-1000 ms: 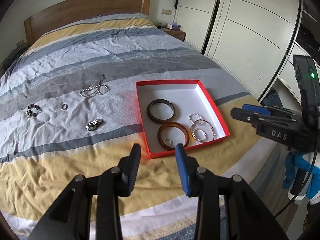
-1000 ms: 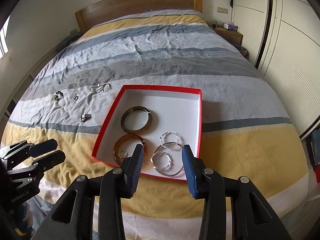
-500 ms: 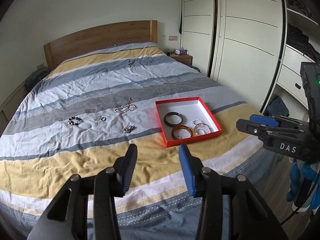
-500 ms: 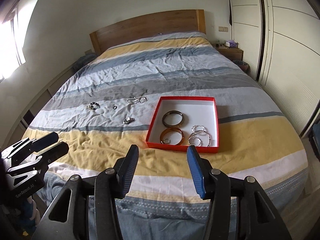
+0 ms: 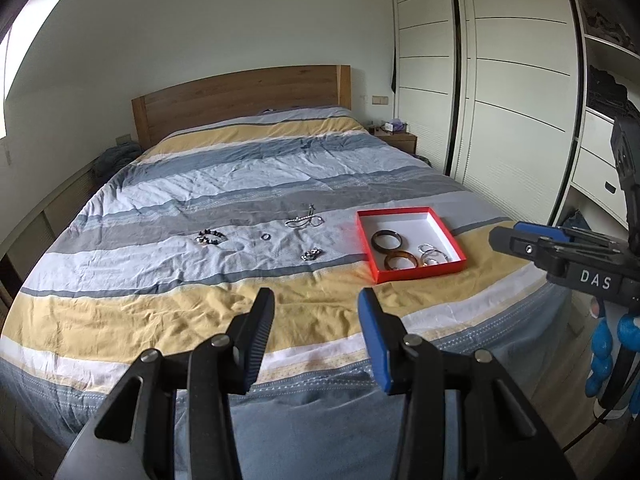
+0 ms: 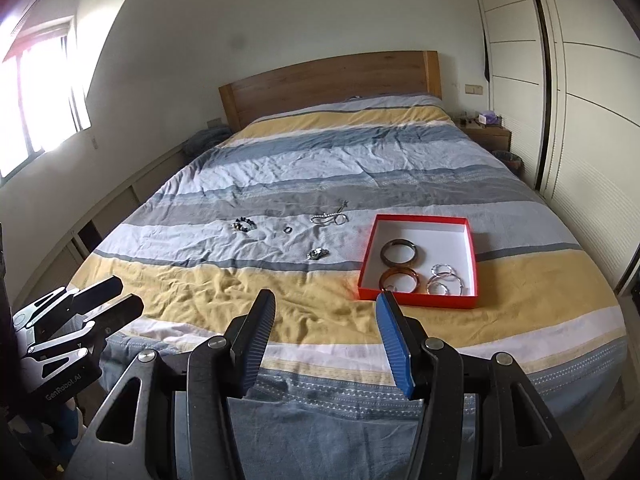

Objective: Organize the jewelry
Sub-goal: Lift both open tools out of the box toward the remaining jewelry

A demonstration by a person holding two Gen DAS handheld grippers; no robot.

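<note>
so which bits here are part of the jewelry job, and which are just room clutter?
Job: red box holding bangles and silver rings; loose on the duvet: beaded bracelet, small ring, chain, clasp piece.
Clutter: nightstand, wardrobe, headboard.

A: Where's the box (image 6: 472, 256)?
B: On the bed (image 6: 360, 168), near its foot, right side. Bangles (image 6: 400, 252) and thin rings (image 6: 444, 282) lie inside.
A: Loose pieces?
B: Left of the box: chain (image 6: 330, 218), small ring (image 6: 287, 230), beaded bracelet (image 6: 244, 225), clump (image 6: 318, 254) nearest.
</note>
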